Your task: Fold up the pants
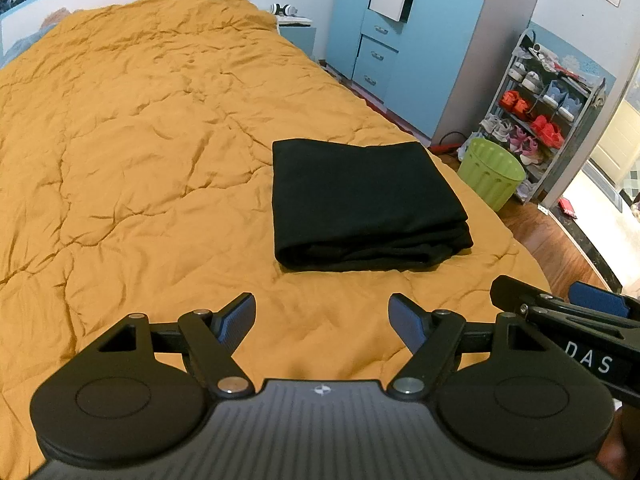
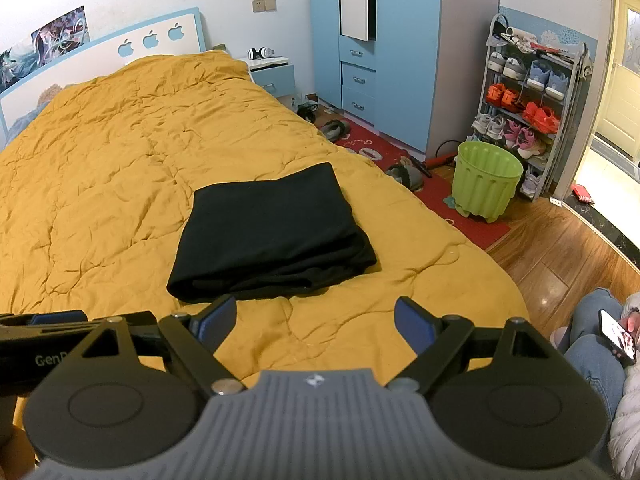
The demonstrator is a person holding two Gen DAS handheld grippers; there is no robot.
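Note:
The black pants (image 1: pixel 360 204) lie folded into a thick rectangle on the mustard-yellow quilt (image 1: pixel 140 140), near the bed's right edge; they also show in the right wrist view (image 2: pixel 272 236). My left gripper (image 1: pixel 322 324) is open and empty, held above the quilt short of the pants. My right gripper (image 2: pixel 314 324) is open and empty, just short of the pants' near folded edge. The right gripper's side shows at the left wrist view's right edge (image 1: pixel 568 312). The left gripper's side shows at the right wrist view's left edge (image 2: pixel 60 320).
A green plastic bin (image 2: pixel 486 184) stands on the floor beside the bed, with a shoe rack (image 2: pixel 532 108) and blue wardrobe (image 2: pixel 380 52) behind. A blue nightstand (image 2: pixel 272 74) stands by the headboard. A seated person with a phone (image 2: pixel 618 336) is at right.

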